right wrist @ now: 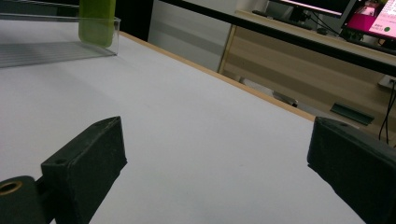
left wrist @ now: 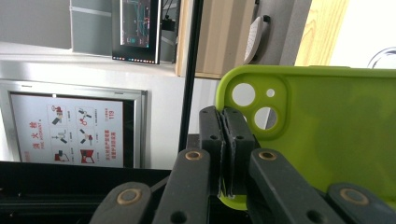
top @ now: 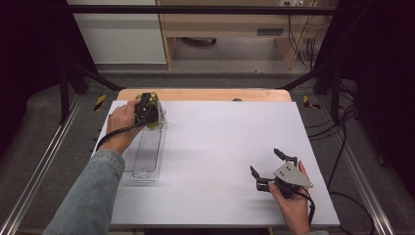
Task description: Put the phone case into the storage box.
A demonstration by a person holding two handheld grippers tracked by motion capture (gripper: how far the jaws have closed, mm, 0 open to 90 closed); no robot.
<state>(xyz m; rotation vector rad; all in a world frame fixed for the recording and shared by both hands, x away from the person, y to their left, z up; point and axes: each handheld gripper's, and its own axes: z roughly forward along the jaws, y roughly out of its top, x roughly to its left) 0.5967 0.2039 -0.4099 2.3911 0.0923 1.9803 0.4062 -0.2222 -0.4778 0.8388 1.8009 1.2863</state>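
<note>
Your left gripper [top: 147, 111], upper left of the high view, is clamped on the green phone case's [left wrist: 327, 130] edge, holding it upright over the clear tray's [top: 147, 156] far end, probably for slotting in. Your right gripper [top: 266, 169] rests spread apart, lower right.

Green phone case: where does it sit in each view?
High view: green phone case at top left, under the left hand-held gripper.
Left gripper view: right half, its edge clamped between shut jaws.
Right gripper view: top left, upright in the clear tray.
Shared landmark: the clear tray also shows in the high view.
</note>
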